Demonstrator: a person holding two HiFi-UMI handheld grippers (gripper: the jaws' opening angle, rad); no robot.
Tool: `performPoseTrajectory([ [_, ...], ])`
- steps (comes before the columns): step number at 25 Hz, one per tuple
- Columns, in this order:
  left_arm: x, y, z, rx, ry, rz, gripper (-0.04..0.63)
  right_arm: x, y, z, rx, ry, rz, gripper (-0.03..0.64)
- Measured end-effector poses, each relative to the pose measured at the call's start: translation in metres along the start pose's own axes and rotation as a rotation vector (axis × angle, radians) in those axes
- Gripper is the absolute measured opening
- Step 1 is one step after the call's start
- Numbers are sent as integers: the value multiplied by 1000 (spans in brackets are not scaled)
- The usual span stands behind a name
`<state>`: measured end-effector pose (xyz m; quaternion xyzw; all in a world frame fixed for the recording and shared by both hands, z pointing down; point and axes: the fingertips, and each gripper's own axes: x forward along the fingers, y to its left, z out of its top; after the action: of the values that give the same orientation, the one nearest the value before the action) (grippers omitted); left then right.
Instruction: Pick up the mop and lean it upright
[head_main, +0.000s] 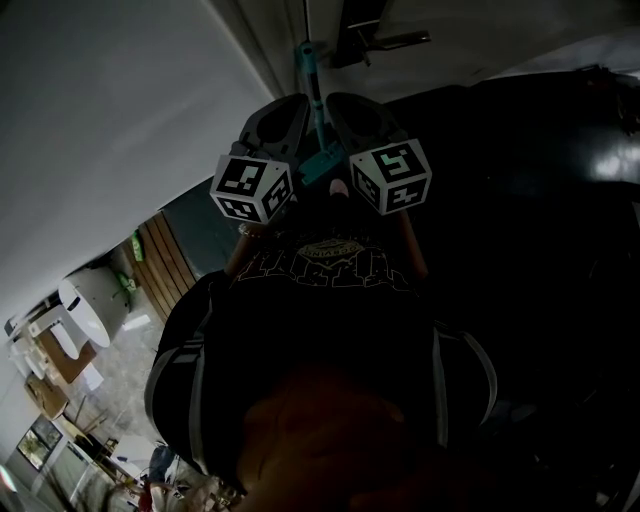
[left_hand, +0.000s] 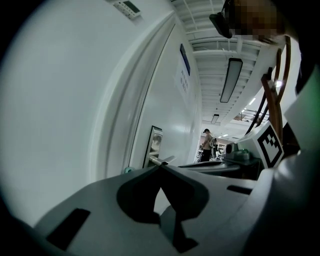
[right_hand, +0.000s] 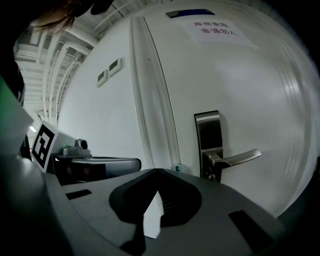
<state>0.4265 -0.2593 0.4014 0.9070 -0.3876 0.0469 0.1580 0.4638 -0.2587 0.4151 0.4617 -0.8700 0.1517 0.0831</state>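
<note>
**Mop handle against the door, both jaws empty**

The teal mop handle (head_main: 311, 85) rises between the two tools toward the white door (right_hand: 240, 75), its tip showing just beside the door frame and near the lever handle (right_hand: 235, 157). The mop head is out of sight. The left hand-held gripper (left_hand: 161, 166) has its jaws pressed together at the tips with nothing between them. The right hand-held gripper (right_hand: 157, 171) is the same, and it flanks the pole on the other side.

The mop looks as good as leaned, so what remains is probably a clean release. Draw both tools straight back and away from the pole, slowly and evenly, so that neither marker cube nudges it sideways. If the handle slides along the door, catch it before it tips.
</note>
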Motion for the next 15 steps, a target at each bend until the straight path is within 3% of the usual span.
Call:
performPoseTrajectory([
  [15,-1,-2,-7,-4,21,-12,46,-6,2,-7,-17,29,-22,20],
])
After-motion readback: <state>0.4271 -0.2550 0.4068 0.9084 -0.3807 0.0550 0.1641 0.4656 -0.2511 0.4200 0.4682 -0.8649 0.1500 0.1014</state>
